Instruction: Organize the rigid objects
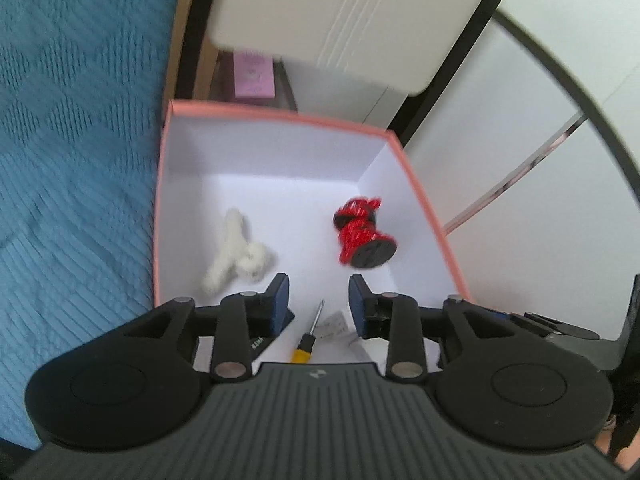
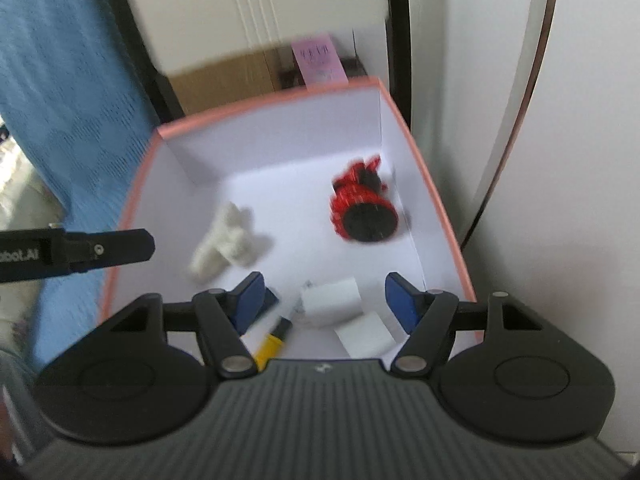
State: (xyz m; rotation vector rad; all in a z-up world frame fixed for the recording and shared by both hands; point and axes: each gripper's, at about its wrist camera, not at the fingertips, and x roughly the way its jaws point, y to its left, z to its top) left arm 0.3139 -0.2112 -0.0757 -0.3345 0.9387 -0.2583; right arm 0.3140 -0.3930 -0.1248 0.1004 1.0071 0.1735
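Observation:
A pink-rimmed box with a white inside holds a red and black figure on the right and a white fuzzy object on the left. At its near end lie a yellow-handled screwdriver and a white plug. My left gripper hangs open above the screwdriver, with nothing pressed between its pads. In the right wrist view, my right gripper stands open above a white charger and a white block. The box, figure, fuzzy object and screwdriver show there too.
A blue textured bedspread lies along the box's left side. White furniture with black frames stands behind and to the right. A small purple pack and cardboard sit behind the box. The left gripper's arm reaches in from the left.

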